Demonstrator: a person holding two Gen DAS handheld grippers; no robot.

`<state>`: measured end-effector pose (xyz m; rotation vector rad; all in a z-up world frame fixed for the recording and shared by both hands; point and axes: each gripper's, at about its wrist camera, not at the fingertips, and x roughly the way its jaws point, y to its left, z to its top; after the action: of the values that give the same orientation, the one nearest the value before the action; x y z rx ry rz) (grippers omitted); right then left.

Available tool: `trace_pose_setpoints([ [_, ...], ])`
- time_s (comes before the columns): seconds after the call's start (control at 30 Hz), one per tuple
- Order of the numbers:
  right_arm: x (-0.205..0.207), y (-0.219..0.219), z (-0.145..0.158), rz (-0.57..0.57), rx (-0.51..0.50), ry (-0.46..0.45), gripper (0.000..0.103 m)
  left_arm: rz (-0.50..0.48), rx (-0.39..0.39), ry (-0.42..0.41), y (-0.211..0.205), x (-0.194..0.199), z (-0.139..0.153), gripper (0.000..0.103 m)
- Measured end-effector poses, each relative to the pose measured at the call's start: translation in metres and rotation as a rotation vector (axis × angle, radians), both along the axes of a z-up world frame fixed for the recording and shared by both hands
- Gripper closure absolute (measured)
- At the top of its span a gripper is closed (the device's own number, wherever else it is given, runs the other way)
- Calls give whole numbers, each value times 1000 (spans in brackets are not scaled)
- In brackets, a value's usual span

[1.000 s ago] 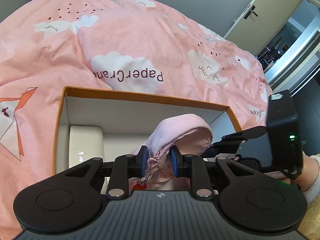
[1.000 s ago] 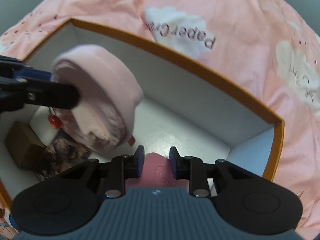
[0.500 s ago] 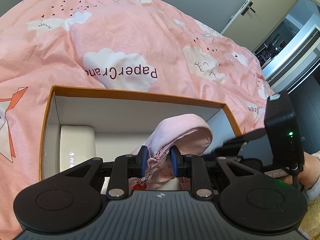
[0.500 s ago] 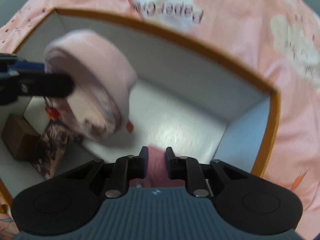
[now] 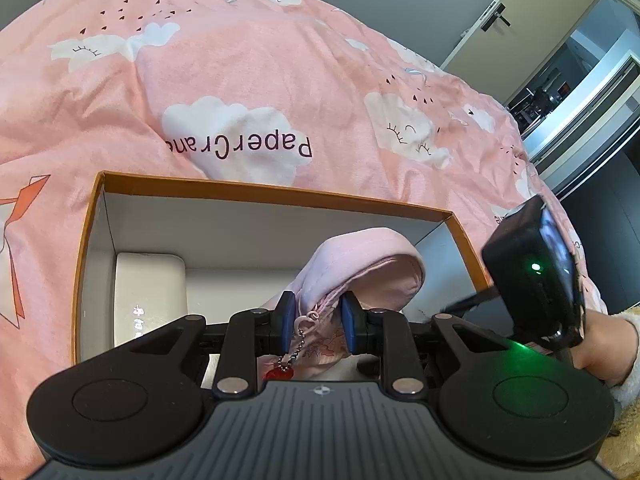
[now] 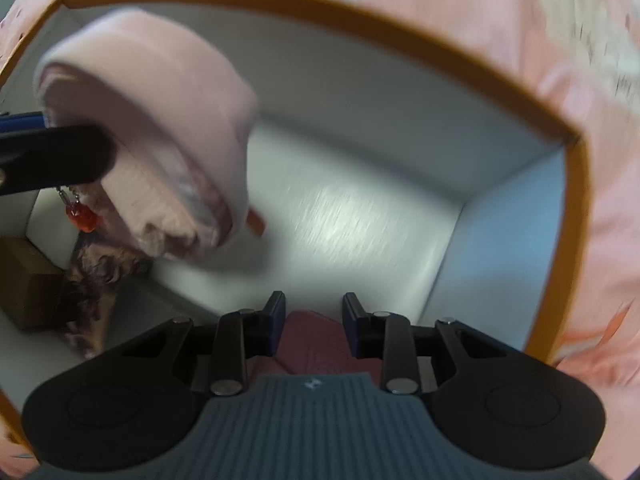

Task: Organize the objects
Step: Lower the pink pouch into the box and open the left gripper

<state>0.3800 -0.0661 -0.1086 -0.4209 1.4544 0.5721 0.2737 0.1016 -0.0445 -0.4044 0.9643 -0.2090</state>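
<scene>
My left gripper [image 5: 316, 322] is shut on a soft pink pouch [image 5: 360, 268] with a red charm [image 5: 280, 373] on a chain, held over the orange-rimmed white box [image 5: 264, 193]. The pouch also shows in the right wrist view [image 6: 160, 120], hanging over the box floor, with the left gripper's finger [image 6: 56, 156] beside it. My right gripper [image 6: 314, 318] is low inside the box [image 6: 576, 184], with a dark pink flat item [image 6: 316, 344] between its fingers; the view is blurred.
A cream-white box [image 5: 150, 296] lies at the box's left end. A brown block [image 6: 24, 280] and a dark patterned packet [image 6: 92, 292] lie at the left in the right wrist view. The box sits on a pink cloud-print duvet [image 5: 240, 80]. A door [image 5: 532, 12] stands far right.
My right gripper has dropped deeper into the box and moved forward with the pink item. My left gripper has held the pouch nearly still, drifting slightly right over the box.
</scene>
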Motion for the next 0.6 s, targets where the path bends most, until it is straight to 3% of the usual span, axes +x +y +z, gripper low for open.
trace_pose_setpoints([
  [0.2,-5,-3,14,-35,20,-54,70,5,-25,4,1,-5,6,76],
  [0.4,-34,-34,79,-48,129,-287,68,12,-108,24,-7,-12,15,76],
  [0.6,-62,-83,122,-135,207,-515,64,4,-240,144,-33,-13,-1,76],
])
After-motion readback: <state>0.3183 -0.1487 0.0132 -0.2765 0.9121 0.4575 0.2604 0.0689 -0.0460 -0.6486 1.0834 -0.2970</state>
